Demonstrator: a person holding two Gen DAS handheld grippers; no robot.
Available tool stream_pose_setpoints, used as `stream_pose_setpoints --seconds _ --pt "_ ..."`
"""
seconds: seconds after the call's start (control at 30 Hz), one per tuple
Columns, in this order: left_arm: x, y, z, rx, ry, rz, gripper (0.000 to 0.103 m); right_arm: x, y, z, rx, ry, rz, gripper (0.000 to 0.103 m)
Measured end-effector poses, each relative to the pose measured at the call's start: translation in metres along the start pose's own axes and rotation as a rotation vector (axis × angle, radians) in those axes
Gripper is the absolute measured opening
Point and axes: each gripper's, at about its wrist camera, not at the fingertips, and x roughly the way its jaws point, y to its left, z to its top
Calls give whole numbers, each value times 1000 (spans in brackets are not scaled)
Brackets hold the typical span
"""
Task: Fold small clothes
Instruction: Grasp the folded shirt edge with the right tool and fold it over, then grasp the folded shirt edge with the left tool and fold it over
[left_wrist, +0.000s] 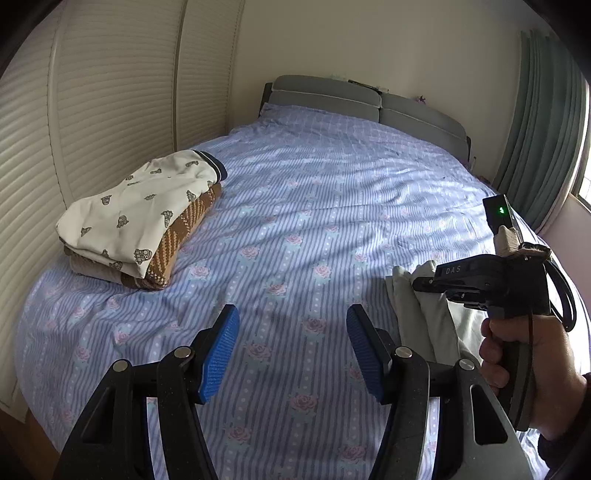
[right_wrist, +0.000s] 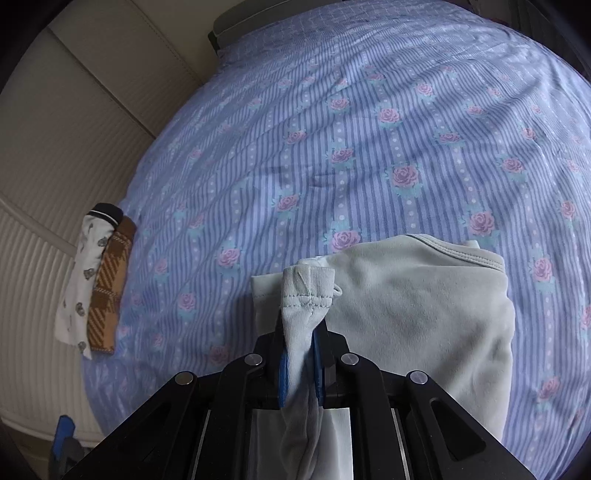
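Note:
A pale grey-green small garment (right_wrist: 417, 306) lies on the bed's blue floral sheet (right_wrist: 332, 147). My right gripper (right_wrist: 301, 354) is shut on a bunched stitched edge of it, the cloth running between the blue pads. In the left wrist view the same garment (left_wrist: 424, 306) shows at right under the right gripper (left_wrist: 424, 284), held by a hand. My left gripper (left_wrist: 291, 350) is open and empty, hovering above the sheet (left_wrist: 295, 221) left of the garment.
A stack of folded clothes (left_wrist: 144, 225), a cream printed piece on top of brown patterned ones, sits at the bed's left edge by the louvred doors (left_wrist: 92, 110); it also shows in the right wrist view (right_wrist: 96, 280). A grey headboard (left_wrist: 351, 99) is at the far end, a green curtain (left_wrist: 539, 140) at right.

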Motion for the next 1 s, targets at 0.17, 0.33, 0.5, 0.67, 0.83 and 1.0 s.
stream_pose_setpoints --seconds 0.17,0.33,0.5,0.67,0.83,1.0 --pt "5 -9 -5 16 14 -27 60 -21 -1 -5 -62 -40 26 29" --pt "7 -32 -11 57 22 -97 60 -61 -7 -16 -127 -114 68 29" --pt "20 -62 -16 86 46 -197 59 -107 -36 -46 -129 -218 47 32" --pt "49 -90 -14 99 76 -265 59 -126 -73 -78 -124 -253 -35 36" --pt "92 -111 -4 108 136 -278 47 -127 -106 -88 -62 -245 -46 36" --pt "126 -120 3 97 196 -304 33 -119 -126 -92 -17 -236 -36 36"
